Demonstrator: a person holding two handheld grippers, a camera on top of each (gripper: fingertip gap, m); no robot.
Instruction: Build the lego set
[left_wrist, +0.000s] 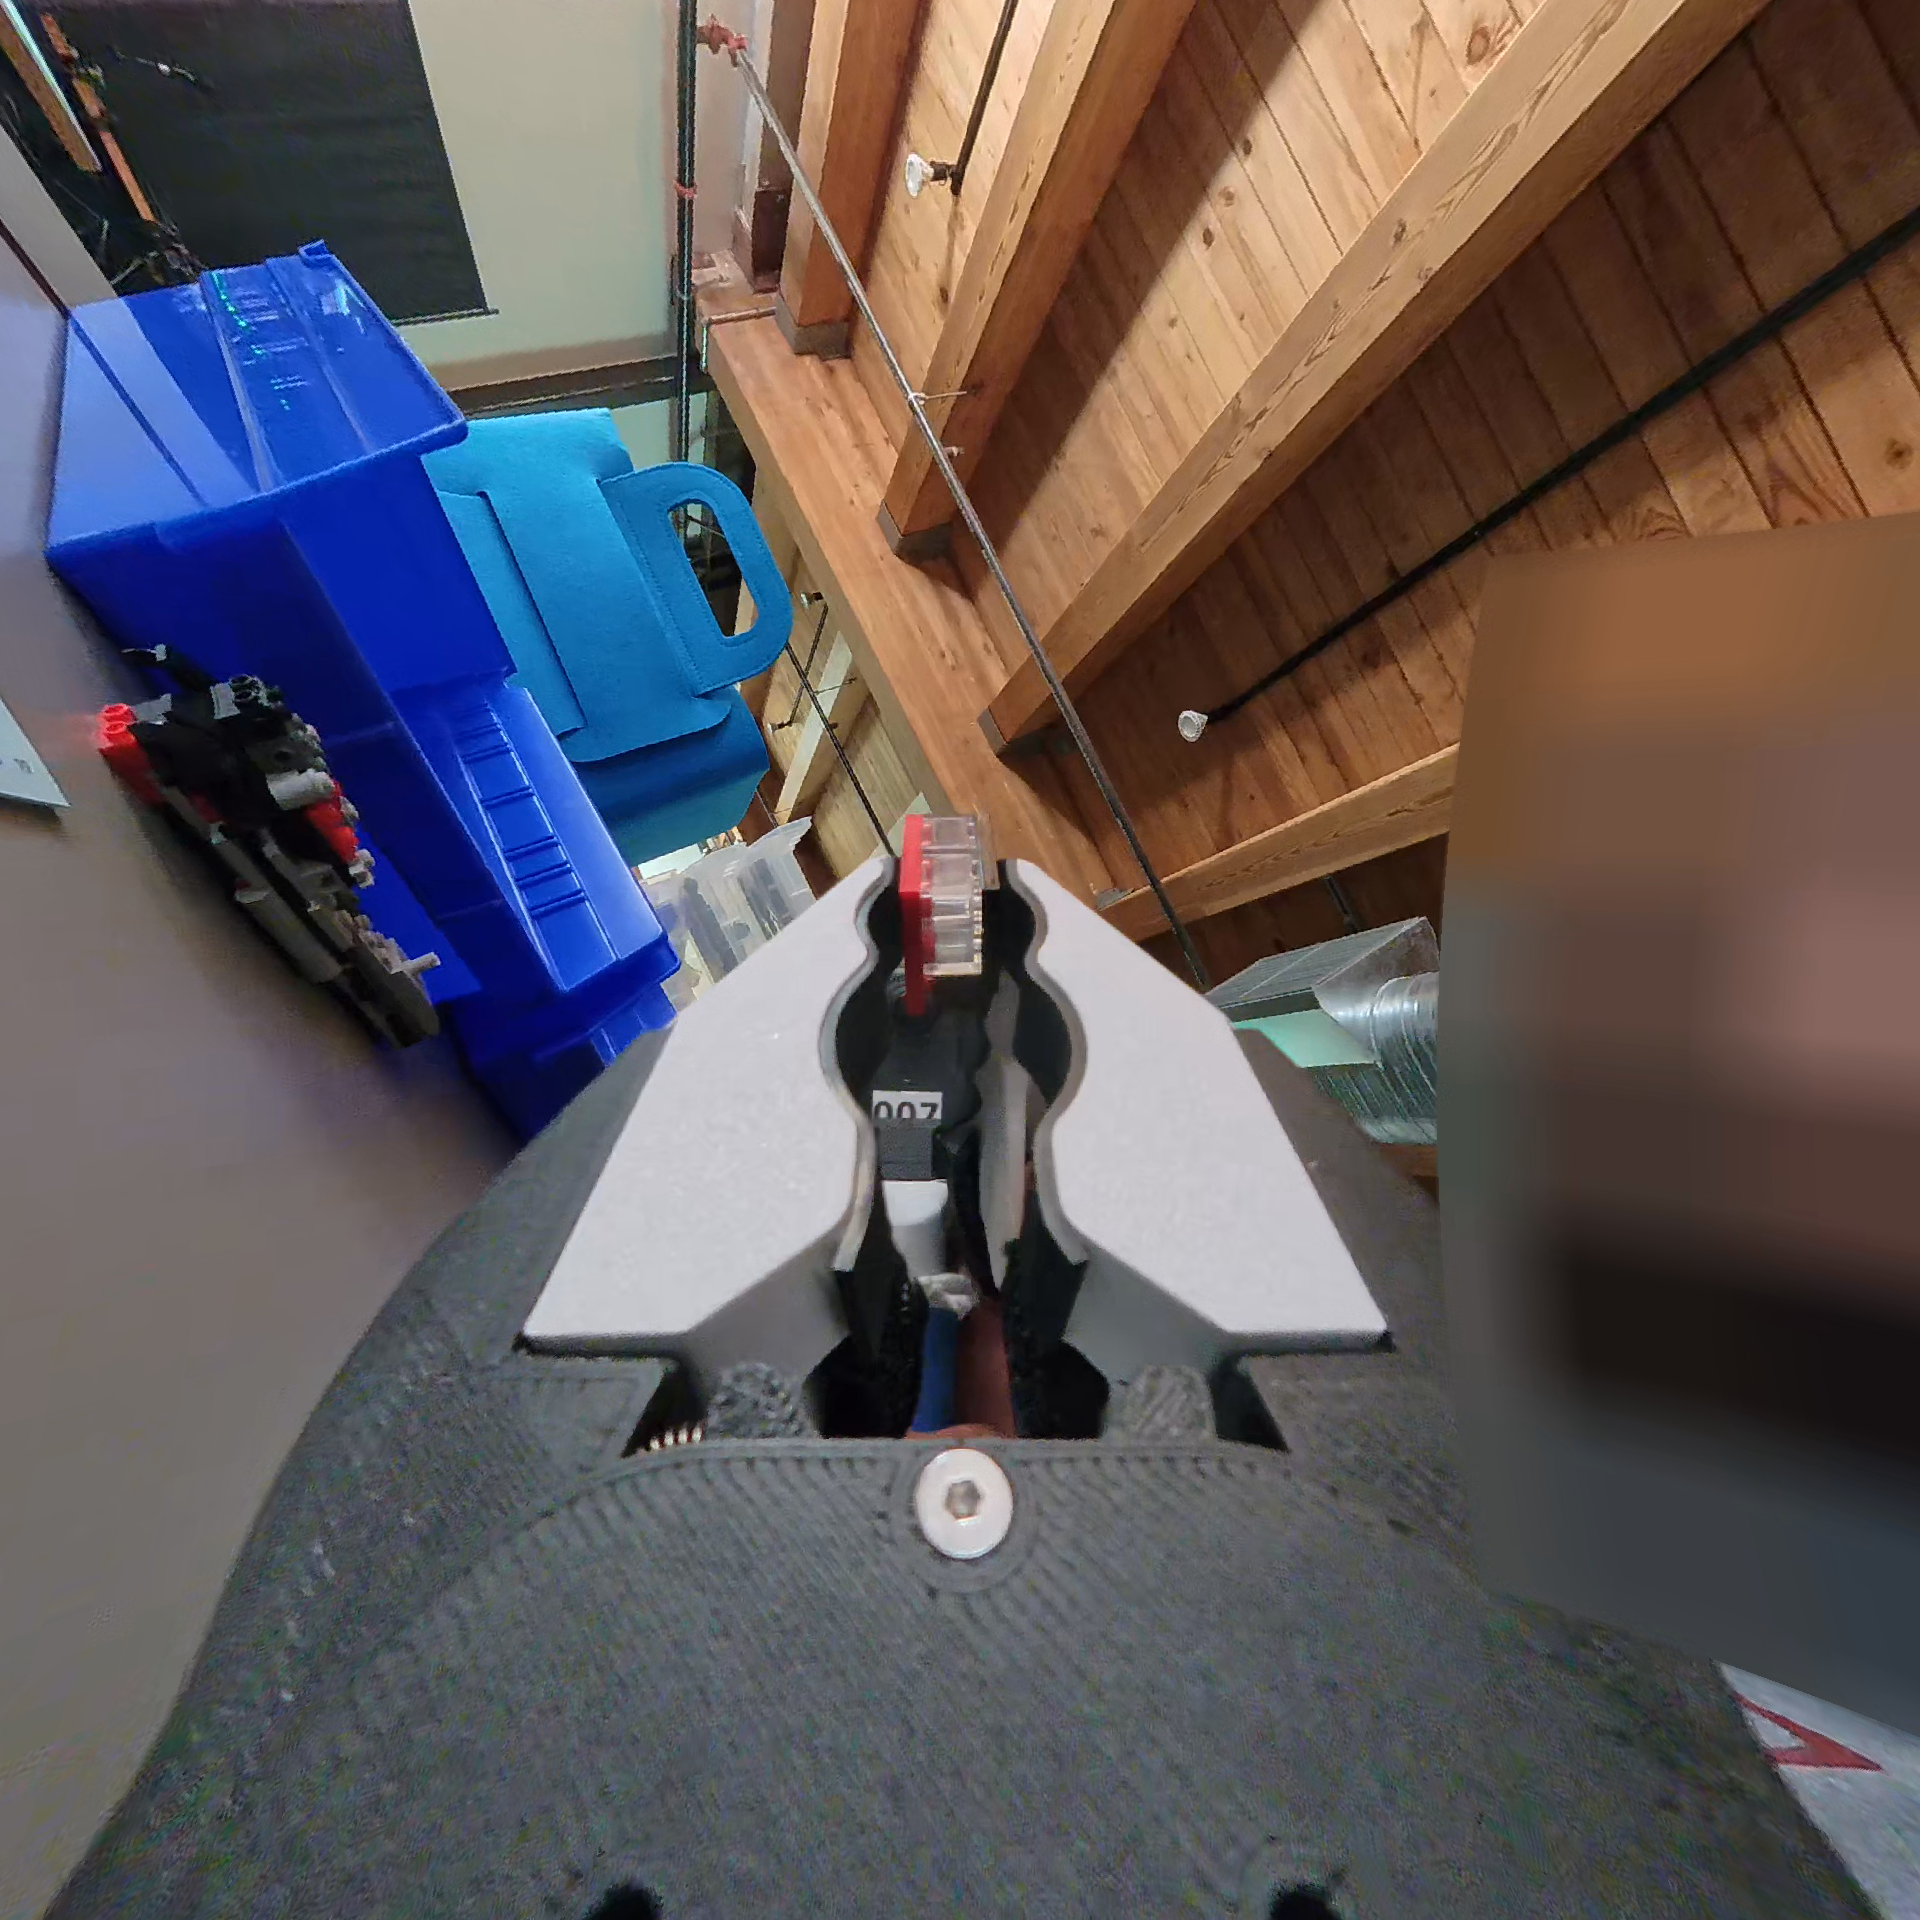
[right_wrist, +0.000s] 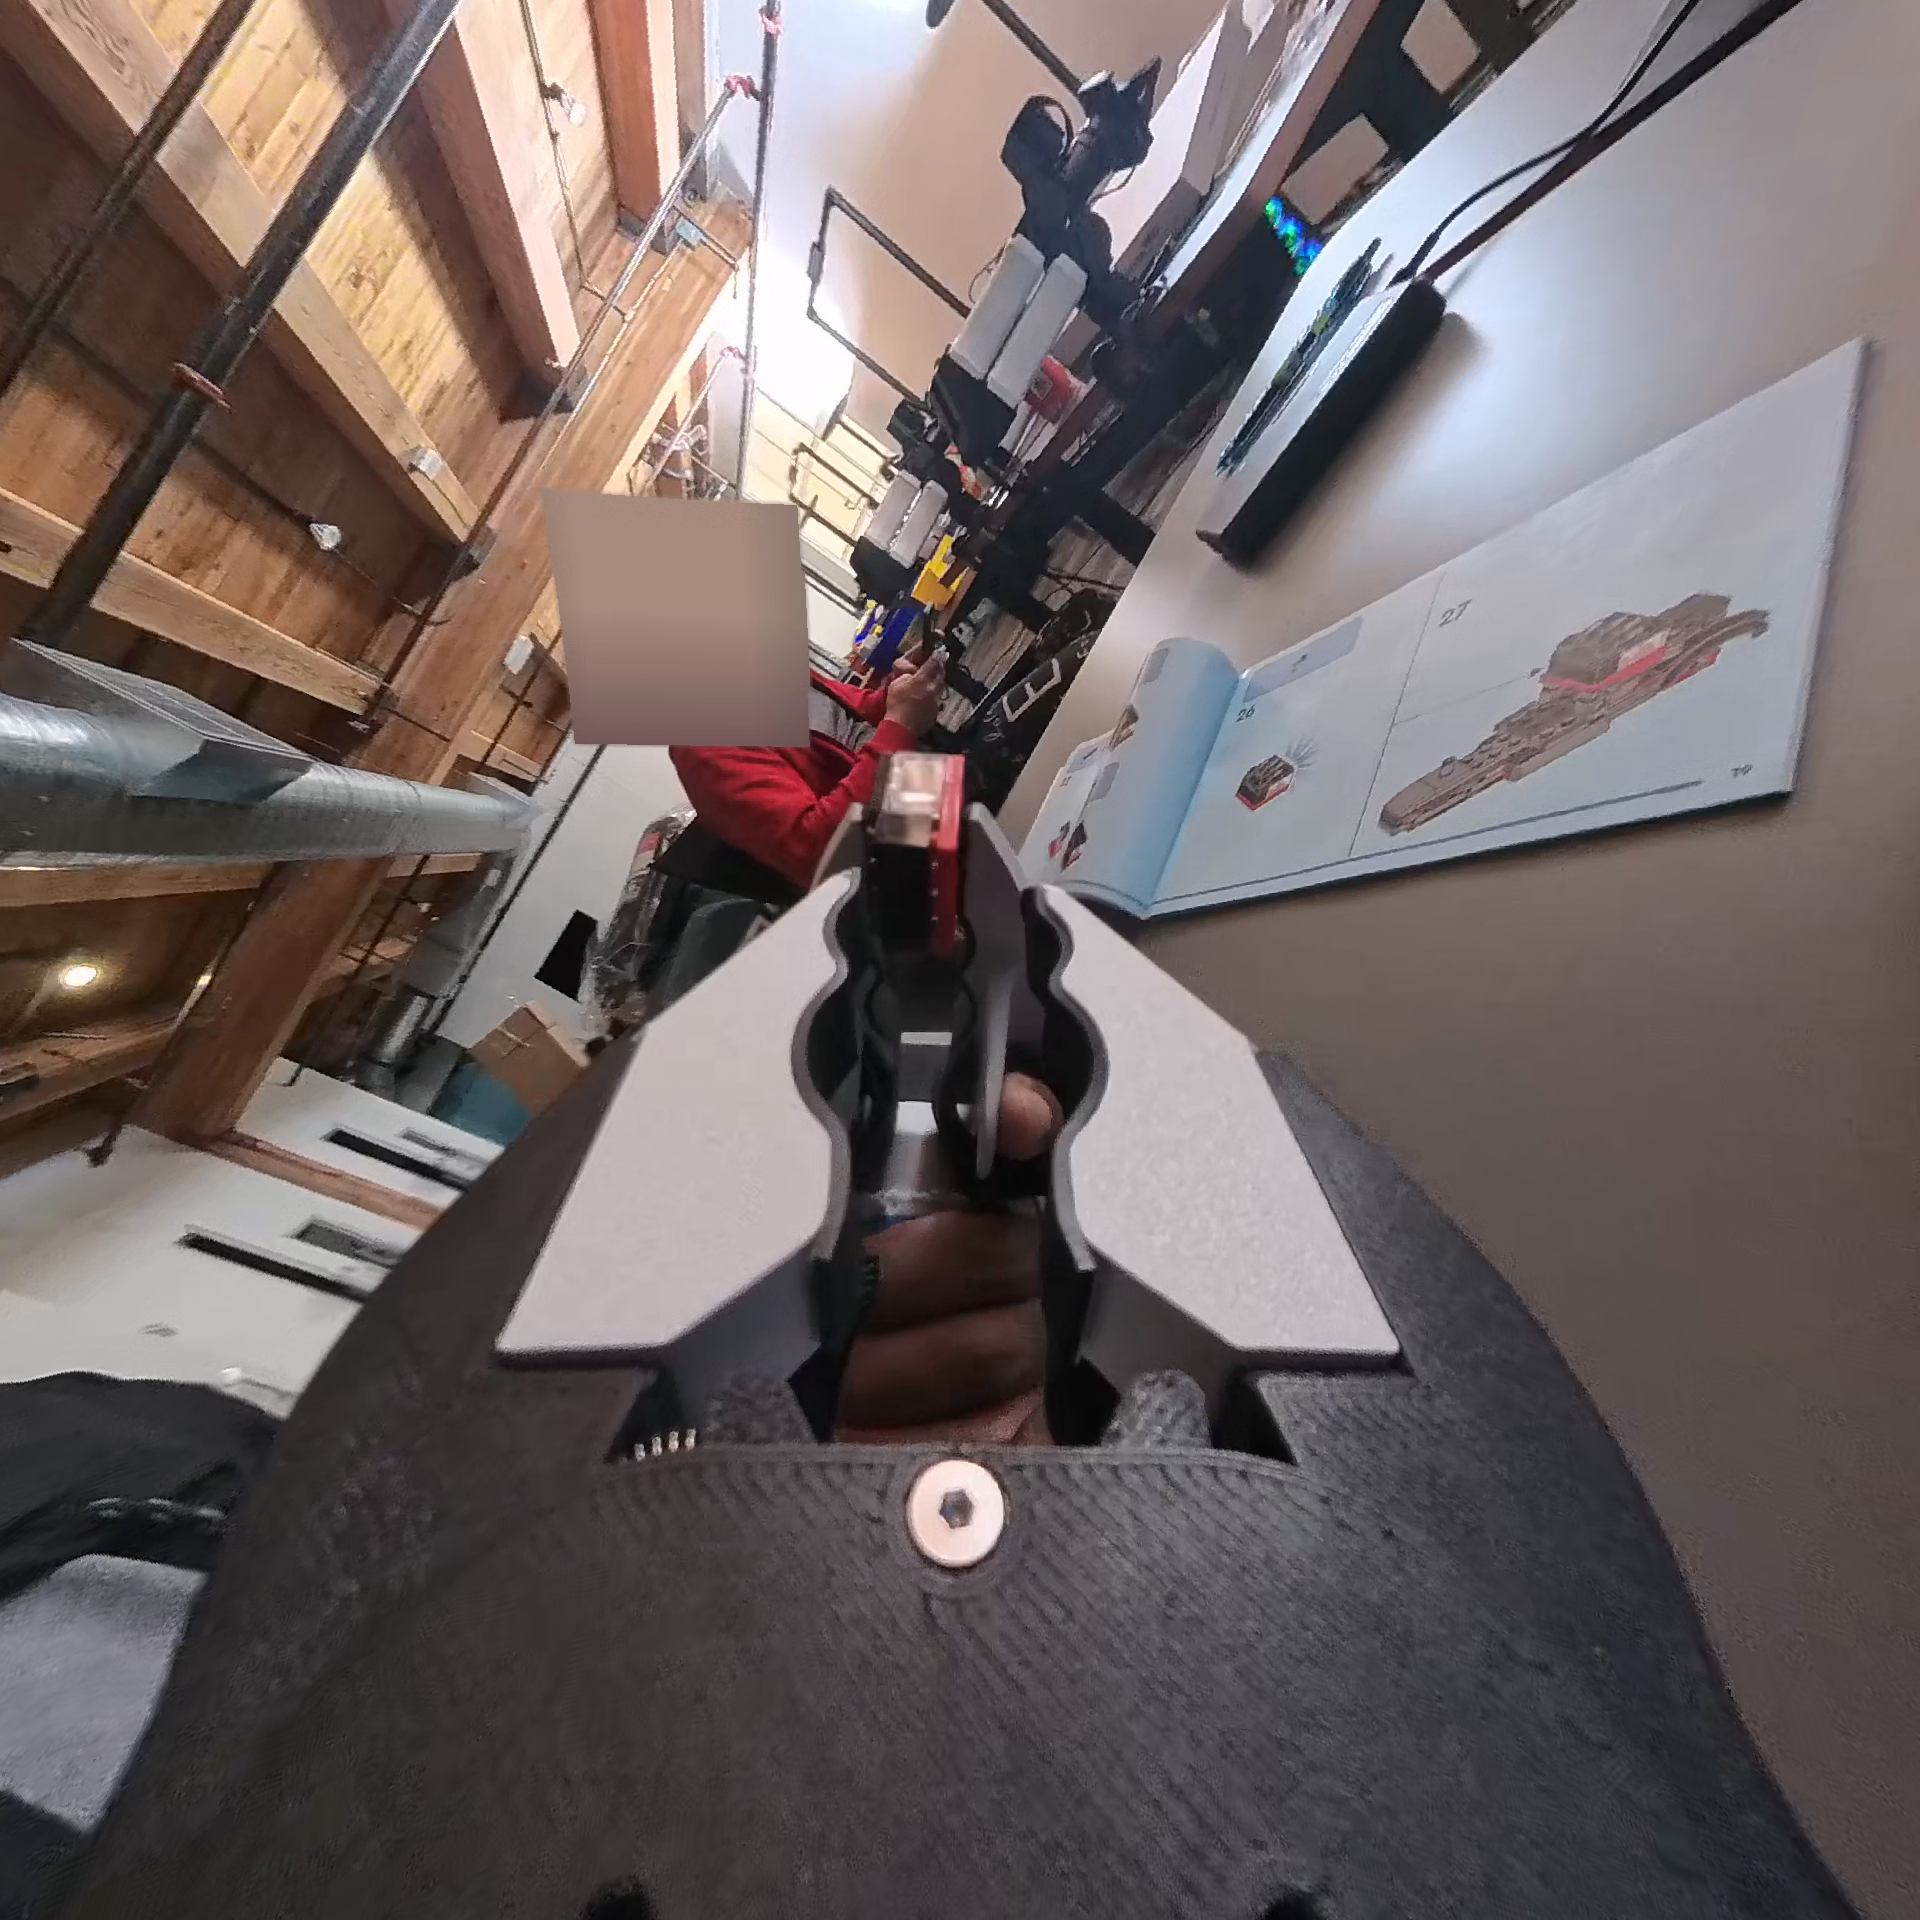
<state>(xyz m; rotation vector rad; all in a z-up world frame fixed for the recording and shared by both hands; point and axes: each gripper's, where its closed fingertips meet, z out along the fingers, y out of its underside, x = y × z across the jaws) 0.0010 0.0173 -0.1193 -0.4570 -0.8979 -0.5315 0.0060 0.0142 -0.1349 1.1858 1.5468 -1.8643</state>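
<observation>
My left gripper (left_wrist: 943, 883) is shut on a small lego piece (left_wrist: 951, 899), a red plate with clear bricks on it, held up in the air at the fingertips. My right gripper (right_wrist: 914, 831) is shut on a red and clear lego piece (right_wrist: 920, 821) as well; it looks like the same piece held from the other side. Through each gripper's gap I see parts of the other gripper and a hand. A partly built black, grey and red lego model (left_wrist: 270, 831) lies on the brown table (left_wrist: 156, 1195) at the left. The open instruction booklet (right_wrist: 1507, 717) lies on the table (right_wrist: 1558, 1195) at the right.
Blue plastic bins (left_wrist: 312, 582) and a light blue felt bag (left_wrist: 623, 592) stand behind the model. A black power strip (right_wrist: 1340, 416) lies beyond the booklet. A person in a red sleeve (right_wrist: 790, 800) sits farther back. Wooden ceiling beams fill the upper part of both views. Only a small space, under 4 cm, lies between the two pairs of fingers.
</observation>
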